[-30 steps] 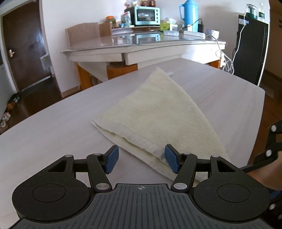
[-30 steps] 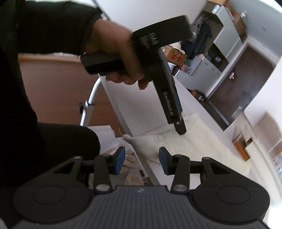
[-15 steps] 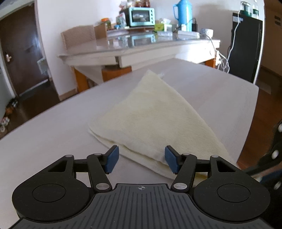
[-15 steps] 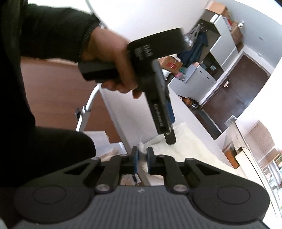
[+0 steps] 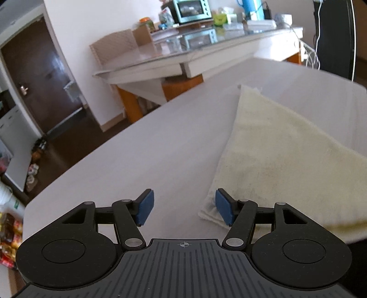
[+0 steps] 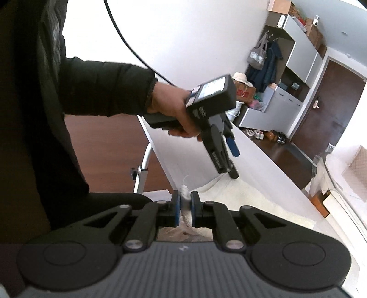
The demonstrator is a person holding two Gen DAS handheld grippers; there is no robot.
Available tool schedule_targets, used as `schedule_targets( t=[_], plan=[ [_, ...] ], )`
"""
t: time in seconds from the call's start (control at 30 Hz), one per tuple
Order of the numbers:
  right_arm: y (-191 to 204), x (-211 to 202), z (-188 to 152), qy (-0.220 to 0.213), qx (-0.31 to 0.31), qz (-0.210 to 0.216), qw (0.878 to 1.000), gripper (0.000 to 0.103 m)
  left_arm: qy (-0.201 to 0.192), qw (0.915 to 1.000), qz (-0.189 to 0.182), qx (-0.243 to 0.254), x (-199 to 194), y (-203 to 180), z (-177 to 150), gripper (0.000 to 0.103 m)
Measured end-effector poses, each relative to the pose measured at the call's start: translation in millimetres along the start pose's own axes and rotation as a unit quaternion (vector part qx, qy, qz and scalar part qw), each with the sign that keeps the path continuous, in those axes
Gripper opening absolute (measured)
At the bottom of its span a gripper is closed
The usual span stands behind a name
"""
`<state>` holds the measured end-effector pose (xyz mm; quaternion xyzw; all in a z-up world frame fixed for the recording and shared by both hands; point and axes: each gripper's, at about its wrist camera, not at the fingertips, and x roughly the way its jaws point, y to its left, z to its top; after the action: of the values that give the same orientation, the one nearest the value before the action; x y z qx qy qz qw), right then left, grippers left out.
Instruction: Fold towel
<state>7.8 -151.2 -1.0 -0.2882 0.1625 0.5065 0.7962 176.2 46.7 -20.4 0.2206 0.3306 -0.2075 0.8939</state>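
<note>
A cream folded towel (image 5: 282,151) lies on the white table (image 5: 160,142), filling the right side of the left wrist view. My left gripper (image 5: 183,207) is open, with its right pad (image 5: 223,206) over the towel's near left corner and its left pad over bare table. My right gripper (image 6: 185,209) is shut on a corner of the towel (image 6: 247,194) at the table's near edge. In the right wrist view the left gripper (image 6: 232,160) hangs open above the towel's far corner, held by a hand.
A second table (image 5: 195,57) with a toaster oven (image 5: 191,10), a blue flask and clutter stands behind. A dark door (image 5: 41,75) is at the left. A black cabinet (image 5: 335,34) stands at the far right. The person's dark-sleeved body (image 6: 34,114) is at the table's near edge.
My left gripper has swung left, so the towel now sits to its right. My right gripper closed on the towel's corner half a second ago and still holds it.
</note>
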Motion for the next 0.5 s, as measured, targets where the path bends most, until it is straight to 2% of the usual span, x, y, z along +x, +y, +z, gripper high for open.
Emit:
schedule_targets(
  t=[0.23,0.33,0.43,0.5],
  plan=[
    [-59.5,-6.2,9.9,-0.021,-0.01,-0.036,0.999,0.009,0.011,0.9998,-0.018,0.001,4.5,5.4,1.5,0.065],
    [-88.5,-4.9,10.8,-0.031,0.002,-0.046,0.998,0.008,-0.016,0.9969,-0.033,-0.069,-3.0,25.5,0.6,0.065],
    [-116.7,-1.8,5.2,-0.045,0.034,-0.052,0.997,0.008,-0.049,0.9886,-0.04,-0.137,-13.1,46.6,-0.3,0.068],
    [-140.1,1.0,1.7,-0.049,0.058,-0.059,0.995,0.008,-0.054,0.9903,-0.015,-0.127,-18.9,50.8,1.7,0.069]
  ],
)
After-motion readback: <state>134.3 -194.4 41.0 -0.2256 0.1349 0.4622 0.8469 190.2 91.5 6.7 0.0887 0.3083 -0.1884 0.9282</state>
